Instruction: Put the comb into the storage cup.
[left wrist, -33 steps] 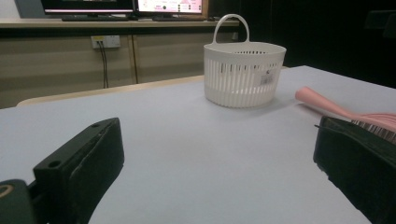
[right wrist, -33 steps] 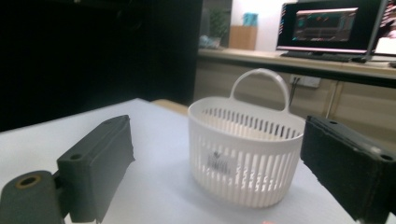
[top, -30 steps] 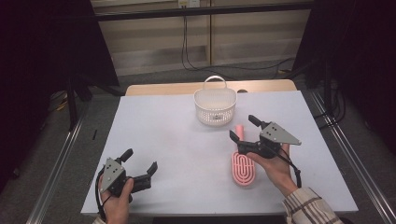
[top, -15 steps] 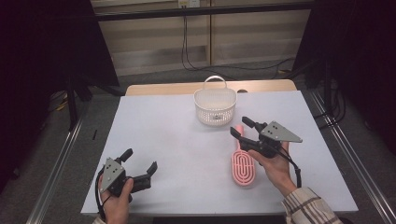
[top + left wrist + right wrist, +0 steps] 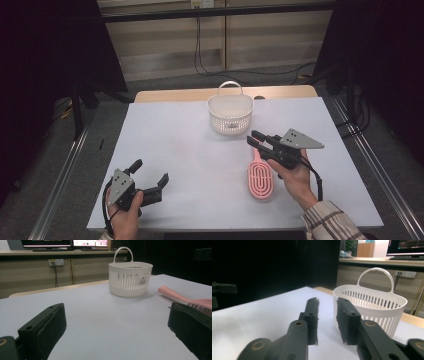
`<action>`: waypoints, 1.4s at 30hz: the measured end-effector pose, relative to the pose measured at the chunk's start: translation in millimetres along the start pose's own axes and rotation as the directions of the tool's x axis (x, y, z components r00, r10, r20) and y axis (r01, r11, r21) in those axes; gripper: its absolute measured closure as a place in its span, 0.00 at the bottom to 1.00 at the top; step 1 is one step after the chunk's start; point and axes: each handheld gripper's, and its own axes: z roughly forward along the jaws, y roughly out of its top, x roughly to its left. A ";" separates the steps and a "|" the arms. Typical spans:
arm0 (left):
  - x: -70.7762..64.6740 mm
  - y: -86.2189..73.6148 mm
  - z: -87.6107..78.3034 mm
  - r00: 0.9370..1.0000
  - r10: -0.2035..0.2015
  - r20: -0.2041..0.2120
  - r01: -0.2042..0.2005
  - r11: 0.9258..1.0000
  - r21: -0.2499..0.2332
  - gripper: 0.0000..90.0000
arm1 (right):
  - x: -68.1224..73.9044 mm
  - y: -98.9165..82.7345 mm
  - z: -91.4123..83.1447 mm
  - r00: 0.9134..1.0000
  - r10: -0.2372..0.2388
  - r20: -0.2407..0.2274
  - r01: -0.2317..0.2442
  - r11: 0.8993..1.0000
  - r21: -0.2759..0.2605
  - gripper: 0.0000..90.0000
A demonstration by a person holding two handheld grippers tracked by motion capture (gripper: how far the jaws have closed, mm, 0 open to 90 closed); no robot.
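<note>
A: Where is the brush [image 5: 261, 179]?

B: It lies flat on the white table [image 5: 175, 145], on the right half, near the front edge. It is pink, with an oval head of looped ridges facing up.

A: Which way does it point?

B: Its long axis runs from near to far. The head is at the near end; the handle runs away toward the basket [image 5: 230, 114] and leans a little to the left. In the left gripper view the handle tip points toward the basket too.

A: Is the right gripper [image 5: 256, 139] on it?

B: It hangs over the handle end, held in the right hand [image 5: 296, 172], jaws aimed to the left. The jaws have just been closing. In the right gripper view they stand near together with a narrow gap, and nothing sits between them. The brush is below them, not pinched.

A: And the basket?

B: White, slotted, upright, handle up, just beyond the brush, near the far edge of the table.

A: The left gripper [image 5: 150, 178]?

B: Well apart, at the near left corner, in the left hand [image 5: 124, 216]. Its jaws are spread wide, with bare table between them.
</note>
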 end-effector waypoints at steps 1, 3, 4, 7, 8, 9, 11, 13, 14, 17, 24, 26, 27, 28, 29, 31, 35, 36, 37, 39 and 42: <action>-0.4 -0.1 0.3 1.000 -0.001 -0.001 0.001 1.000 0.000 0.02 | 0.6 0.4 0.2 1.000 0.002 -0.010 -0.002 1.000 0.003 0.84; -0.5 -0.1 0.5 1.000 -0.003 -0.001 0.003 1.000 0.001 0.02 | 1.7 1.8 0.3 1.000 -0.004 -0.023 0.004 1.000 0.016 0.89; -0.5 -0.1 0.5 1.000 -0.002 -0.001 0.002 1.000 0.002 0.02 | 2.3 2.6 0.2 1.000 -0.007 -0.030 0.007 1.000 0.019 0.90; -0.5 0.0 0.2 1.000 0.000 -0.001 0.000 1.000 -0.002 0.02 | 2.6 4.7 -0.2 0.999 0.000 -0.032 0.002 0.998 0.058 0.94; -0.4 0.1 0.2 1.000 0.000 0.000 0.000 1.000 -0.001 0.02 | 2.2 4.9 -0.4 0.999 0.000 -0.035 0.002 0.998 0.063 0.95; -0.6 -0.1 0.3 1.000 -0.005 0.001 0.005 1.000 0.001 0.02 | 1.7 5.0 -0.7 0.999 0.004 -0.042 -0.001 0.997 0.071 0.96; -0.5 -0.1 0.3 1.000 0.000 -0.002 0.000 1.000 0.002 0.02 | 1.6 5.8 -1.0 0.999 0.004 -0.045 0.001 0.994 0.111 0.99; -0.5 -0.1 0.6 1.000 -0.002 0.000 0.002 1.000 0.003 0.02 | 2.1 7.1 -0.8 0.998 -0.004 -0.060 0.013 0.989 0.145 1.00; -0.5 0.0 0.6 1.000 -0.003 0.001 0.003 1.000 0.002 0.02 | 2.8 8.0 -0.7 0.998 -0.006 -0.066 0.017 0.987 0.162 1.00; -0.6 0.1 0.6 1.000 -0.002 0.000 0.002 1.000 0.001 0.02 | 5.3 10.2 -0.4 0.996 -0.008 -0.087 0.023 0.984 0.177 1.00; 1.3 -0.2 -0.1 1.000 0.007 -0.018 -0.007 1.000 0.001 0.02 | 8.0 21.4 -4.8 0.997 0.015 -0.071 0.002 0.973 0.232 1.00; 1.1 0.0 0.0 1.000 0.007 -0.019 -0.007 1.000 0.001 0.02 | 7.9 23.0 -4.7 0.998 0.031 -0.059 -0.013 0.960 0.278 1.00; 0.7 0.4 -0.1 1.000 0.008 -0.019 -0.008 1.000 -0.001 0.02 | 7.5 23.4 -3.6 0.998 0.034 -0.053 -0.016 0.953 0.301 1.00; 0.3 0.6 -0.1 1.000 0.009 -0.014 -0.009 1.000 -0.003 0.02 | 6.8 24.0 -2.0 0.998 0.037 -0.053 -0.018 0.946 0.323 1.00; 0.3 0.7 -0.1 1.000 0.011 -0.010 -0.011 1.000 -0.004 0.02 | 6.2 24.7 0.0 0.998 0.043 -0.051 -0.023 0.940 0.341 1.00; 0.0 0.5 0.2 1.000 0.010 -0.011 -0.010 1.000 -0.003 0.02 | 4.9 24.5 2.7 0.997 0.061 -0.049 -0.039 0.931 0.363 1.00; 0.7 0.3 -0.3 1.000 0.004 -0.010 -0.004 1.000 -0.002 0.02 | 4.1 20.3 9.0 0.991 0.114 -0.067 -0.076 0.909 0.410 1.00; 0.7 0.3 -0.5 1.000 0.005 -0.009 -0.005 1.000 -0.002 0.02 | 3.6 19.1 11.3 0.991 0.109 -0.073 -0.065 0.893 0.445 1.00; 0.4 0.2 -0.9 1.000 0.002 -0.010 -0.002 1.000 -0.004 0.02 | 3.6 18.1 11.6 0.992 0.102 -0.069 -0.059 0.885 0.462 1.00; 0.9 0.3 -1.4 1.000 0.005 -0.009 -0.005 1.000 -0.004 0.02 | 2.1 15.9 11.1 0.991 0.115 -0.063 -0.069 0.871 0.487 1.00; 1.2 0.3 -0.6 1.000 0.001 -0.013 -0.001 1.000 -0.005 0.02 | 0.3 12.1 8.0 0.990 0.130 -0.060 -0.082 0.857 0.508 1.00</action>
